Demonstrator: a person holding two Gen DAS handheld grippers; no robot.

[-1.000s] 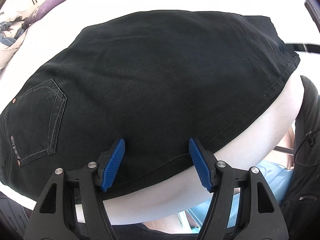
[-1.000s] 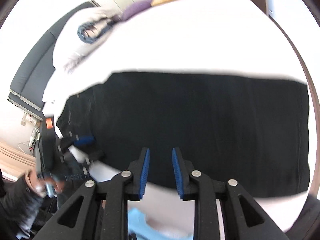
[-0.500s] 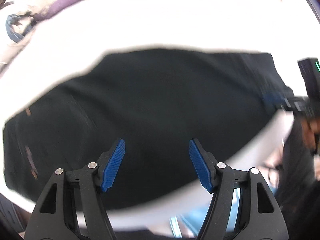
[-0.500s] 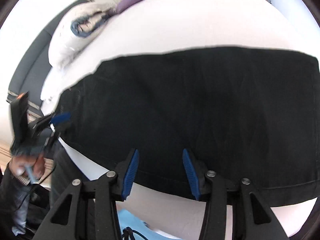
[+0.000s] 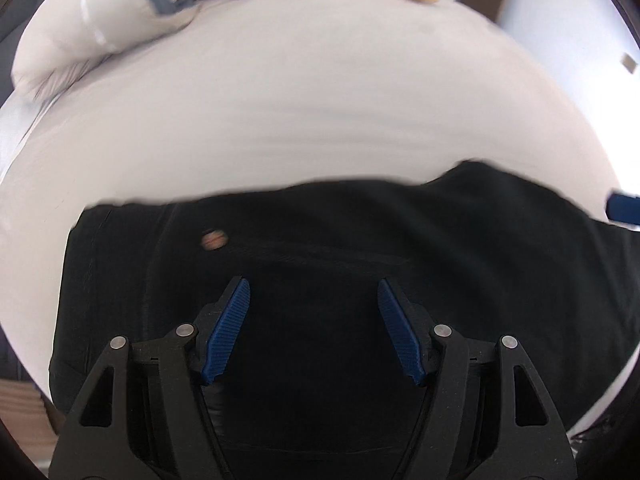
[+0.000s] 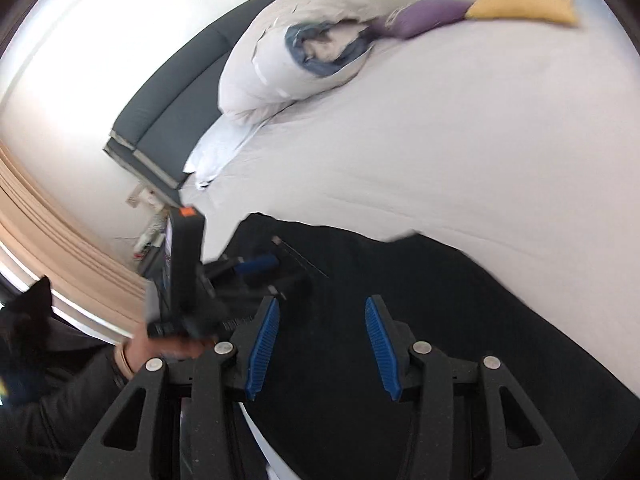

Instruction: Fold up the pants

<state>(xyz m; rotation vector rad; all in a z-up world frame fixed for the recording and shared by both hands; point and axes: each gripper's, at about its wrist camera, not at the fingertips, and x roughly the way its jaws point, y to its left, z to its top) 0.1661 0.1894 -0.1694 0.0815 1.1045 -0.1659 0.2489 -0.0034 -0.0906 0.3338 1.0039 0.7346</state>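
The black pants (image 5: 320,240) lie flat on the white bed, near its front edge; a copper rivet (image 5: 214,239) shows on them. My left gripper (image 5: 314,292) is open and empty, its blue pads just over the black fabric. In the right wrist view the pants (image 6: 420,300) fill the lower half. My right gripper (image 6: 320,308) is open and empty above the fabric. The left gripper (image 6: 256,264) shows there at the left, held by a hand over the pants' left end.
The white bed sheet (image 5: 300,100) stretches behind the pants. A white duvet (image 6: 304,56), a purple pillow (image 6: 428,16) and a yellow pillow (image 6: 520,4) lie at the far end. A dark grey headboard (image 6: 180,104) stands at the left. The person's dark sleeve (image 6: 60,380) is at lower left.
Both grippers have swung and tilted up, so more of the bed shows. The right gripper's jaws have opened wider. The left gripper stays open. The pants lie as before.
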